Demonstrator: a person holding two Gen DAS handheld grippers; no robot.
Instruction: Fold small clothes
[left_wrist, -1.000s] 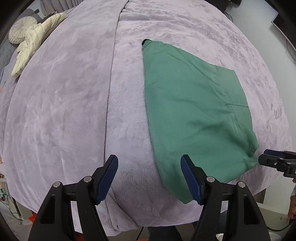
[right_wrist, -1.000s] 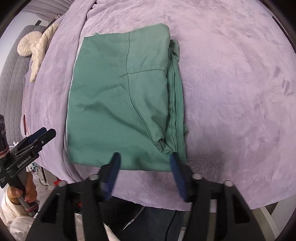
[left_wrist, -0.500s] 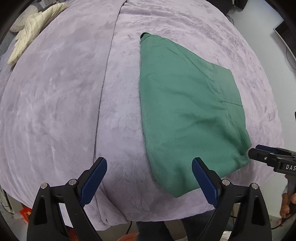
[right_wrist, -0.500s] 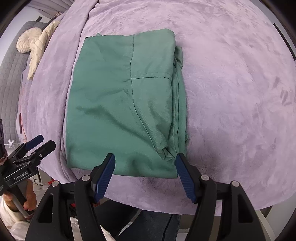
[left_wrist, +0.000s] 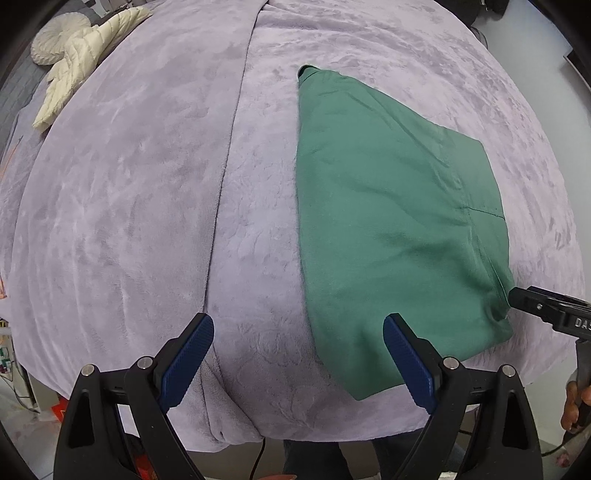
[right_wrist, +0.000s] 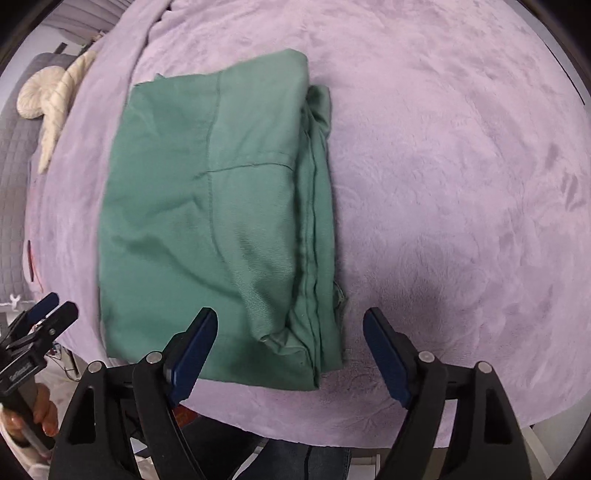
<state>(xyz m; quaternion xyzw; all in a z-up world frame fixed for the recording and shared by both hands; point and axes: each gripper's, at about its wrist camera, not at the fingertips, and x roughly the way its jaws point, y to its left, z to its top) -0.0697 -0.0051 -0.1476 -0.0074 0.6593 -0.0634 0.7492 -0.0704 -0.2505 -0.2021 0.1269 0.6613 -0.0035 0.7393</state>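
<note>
Green folded garment (right_wrist: 218, 221) lay lengthwise near-to-far on purple blanket (right_wrist: 443, 184); left gripper (left_wrist: 299, 363) spread, right gripper (right_wrist: 290, 360) opening, both empty.

Lilac plush blanket (left_wrist: 147, 206) bears folded green garment (left_wrist: 388, 221).

Probably bedroom: plush blanket (left_wrist: 147, 184), cushion (left_wrist: 55, 40).

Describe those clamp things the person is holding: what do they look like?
Each hand-held gripper is matte black plastic: the left hand-held gripper and right hand-held gripper have two triangular cut-out fingers with silver screws and ribbed dark-blue pads. White lettering marks the body, too partial to read.
</note>
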